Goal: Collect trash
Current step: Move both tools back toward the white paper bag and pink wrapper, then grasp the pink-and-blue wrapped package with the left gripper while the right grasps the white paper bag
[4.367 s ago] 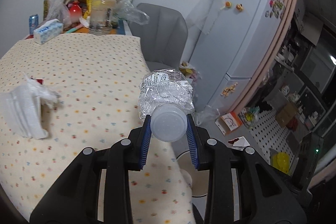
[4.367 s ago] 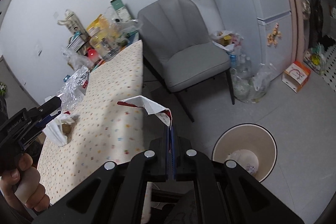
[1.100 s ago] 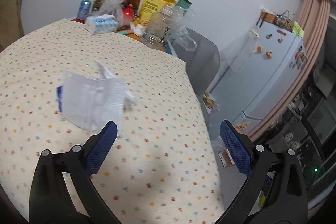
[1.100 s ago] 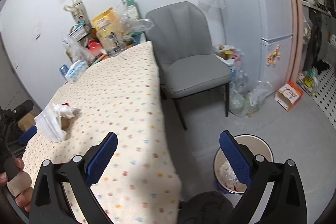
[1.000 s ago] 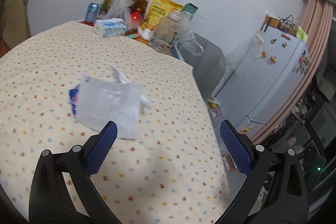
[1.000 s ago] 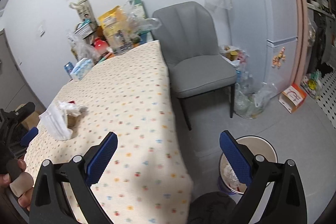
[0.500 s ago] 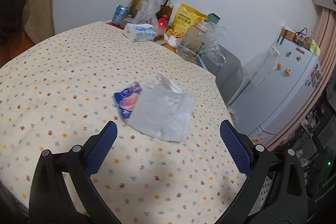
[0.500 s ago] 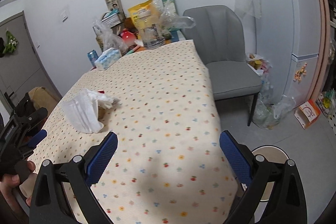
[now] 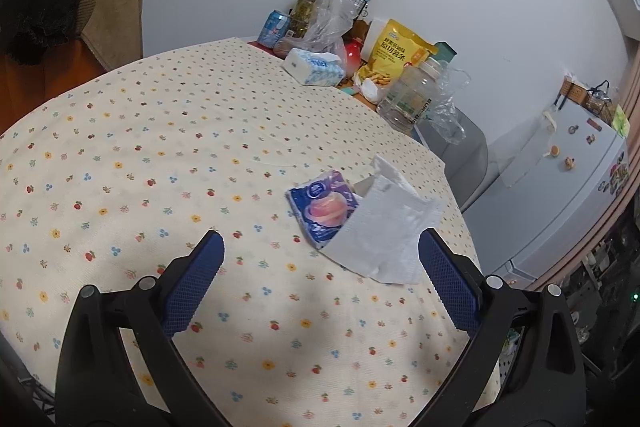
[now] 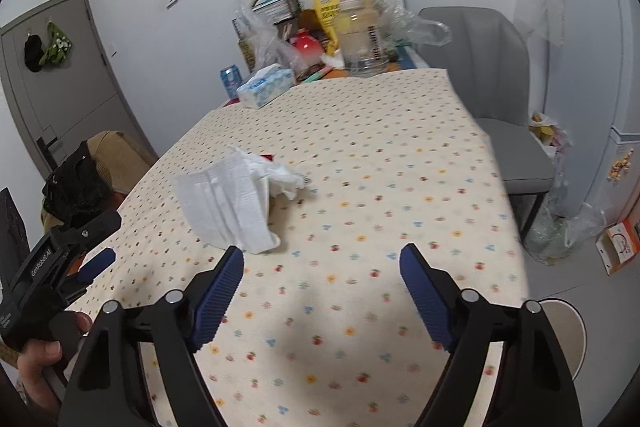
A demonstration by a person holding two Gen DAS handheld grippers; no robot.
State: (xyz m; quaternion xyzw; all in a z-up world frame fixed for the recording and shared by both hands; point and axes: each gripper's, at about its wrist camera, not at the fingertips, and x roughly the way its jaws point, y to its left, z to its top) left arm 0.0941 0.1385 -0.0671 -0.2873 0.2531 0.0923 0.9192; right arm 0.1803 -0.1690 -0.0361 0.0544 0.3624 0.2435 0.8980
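White tissue [image 9: 384, 231], one blue wrapper [image 9: 322, 207], two empty grippers over tablecloth [image 9: 160, 155]

"GenRobot.AI" printed in white along my left gripper [image 10: 96, 261] body. Yellow snack bag [image 9: 394, 57]: Chinese characters, too small for me to read surely.

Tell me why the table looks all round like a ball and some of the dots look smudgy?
Left wrist view: the fisheye lens bends the flowered tablecloth into a dome and darkens the corners, but the paper towel looks sharp. Right wrist view: same bending; the cloth's dots near the right gripper are smeared by motion blur, with a soft grey shadow there.
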